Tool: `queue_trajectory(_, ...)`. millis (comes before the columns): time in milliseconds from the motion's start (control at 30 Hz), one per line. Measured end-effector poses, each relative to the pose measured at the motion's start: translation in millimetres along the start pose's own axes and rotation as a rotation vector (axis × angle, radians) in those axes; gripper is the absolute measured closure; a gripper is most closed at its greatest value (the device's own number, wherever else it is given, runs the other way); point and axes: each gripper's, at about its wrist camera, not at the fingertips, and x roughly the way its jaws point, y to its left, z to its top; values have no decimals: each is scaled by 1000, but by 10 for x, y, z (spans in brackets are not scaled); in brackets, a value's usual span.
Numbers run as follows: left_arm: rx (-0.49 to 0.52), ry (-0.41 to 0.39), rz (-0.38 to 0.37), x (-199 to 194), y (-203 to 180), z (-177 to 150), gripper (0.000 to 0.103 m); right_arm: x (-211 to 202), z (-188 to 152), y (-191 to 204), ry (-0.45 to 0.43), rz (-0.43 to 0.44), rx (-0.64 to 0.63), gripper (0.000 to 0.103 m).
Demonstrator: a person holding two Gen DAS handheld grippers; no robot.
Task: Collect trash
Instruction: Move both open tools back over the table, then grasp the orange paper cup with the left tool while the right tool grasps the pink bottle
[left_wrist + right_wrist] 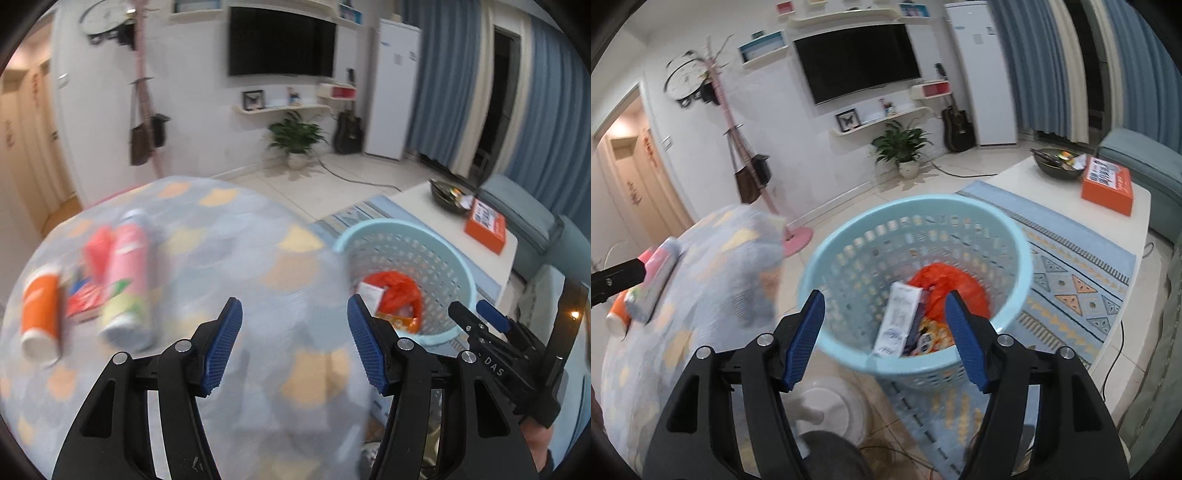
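Left gripper [295,343]: open, empty, over the counter [229,258].
Right gripper [884,339]: open, empty, above the basket [827,266].
Basket: holds carton [899,319], red bag [945,284].
Counter: cans [129,273].

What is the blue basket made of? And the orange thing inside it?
The basket looks like smooth, matte plastic: its wall is moulded with even rows of little holes. The orange thing seems to be a thin, shiny plastic bag, since it is crumpled and glossy.
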Motion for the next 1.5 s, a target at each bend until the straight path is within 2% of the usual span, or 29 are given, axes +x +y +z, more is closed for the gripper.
queue_trajectory(300, -149, -73, 115, -711, 901, -371, 44, -334, -96, 1075, -9, 161, -140, 34)
queue_trajectory(433, -201, -92, 160, -918, 1190, -539, 44, -425, -156, 1416, -2, 179, -192, 33)
queue_trajectory(567, -244, -97, 214, -1008, 1440, -700, 41, -411, -226, 1638, 37, 159, -218, 33)
queue_trajectory(633, -270, -90, 256, -1018, 1556, -760, 40, -402, -260, 1694, 52, 148, -228, 33)
queue_trajectory(900, -310, -81, 303, -1097, 1825, -966, 40, -430, -328, 1934, 70, 140, -266, 25)
queue_trajectory(1000, -323, -77, 316, -1076, 1911, -1004, 40, -448, -321, 2016, 68, 149, -274, 24)
queue_trajectory(1500, -346, -46, 339, -835, 2102, -924, 39, -393, -232, 2332, 52, 172, -309, 24)
